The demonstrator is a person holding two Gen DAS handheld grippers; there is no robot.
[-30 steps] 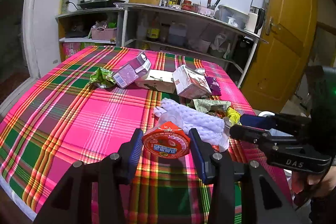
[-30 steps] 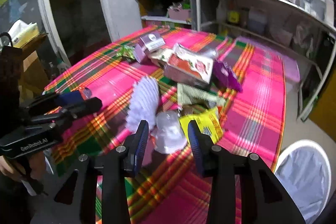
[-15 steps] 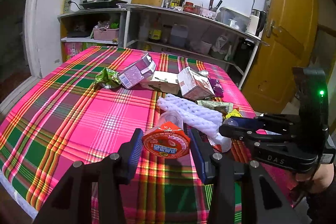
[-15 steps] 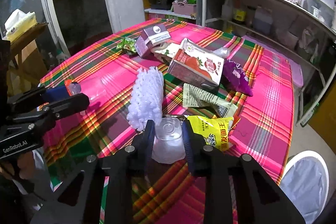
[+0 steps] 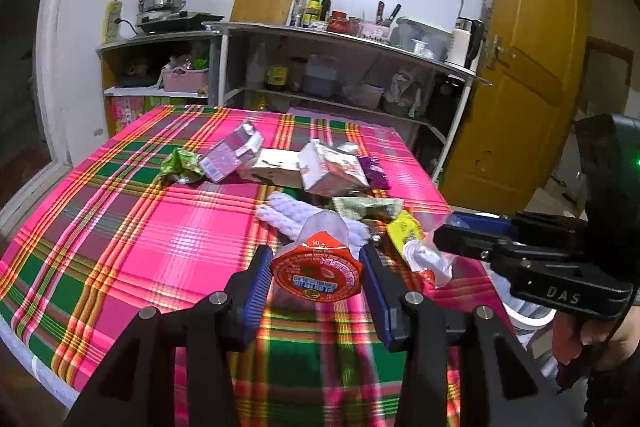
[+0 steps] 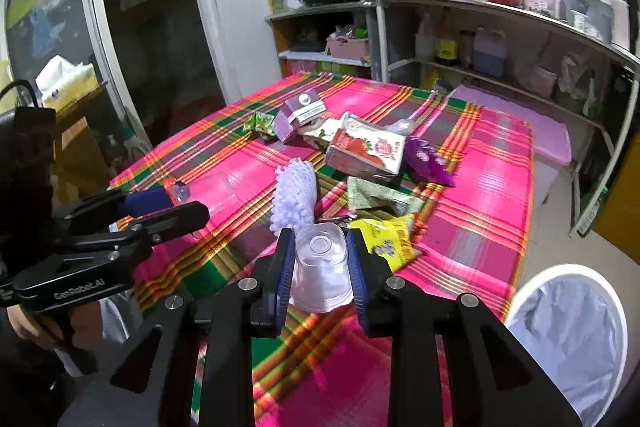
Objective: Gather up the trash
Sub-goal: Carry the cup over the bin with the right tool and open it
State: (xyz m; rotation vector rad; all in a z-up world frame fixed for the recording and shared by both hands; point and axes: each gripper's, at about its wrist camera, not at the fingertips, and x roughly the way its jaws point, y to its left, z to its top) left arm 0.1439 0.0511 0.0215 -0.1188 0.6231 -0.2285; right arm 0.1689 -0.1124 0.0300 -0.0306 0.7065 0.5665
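Both tongs (image 5: 316, 277) (image 6: 318, 261) level, each around cup (image 5: 318, 259) (image 6: 320, 265)

Litter-strewn plaid table (image 5: 120, 227)

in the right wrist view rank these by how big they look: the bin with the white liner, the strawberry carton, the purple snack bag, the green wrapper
1. bin, though nearest the camera
2. strawberry carton
3. purple snack bag
4. green wrapper, though farthest

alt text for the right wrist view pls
The right gripper is shut on a clear plastic cup above a pink plaid tablecloth strewn with wrappers and cartons; a white lined bin stands lower right.
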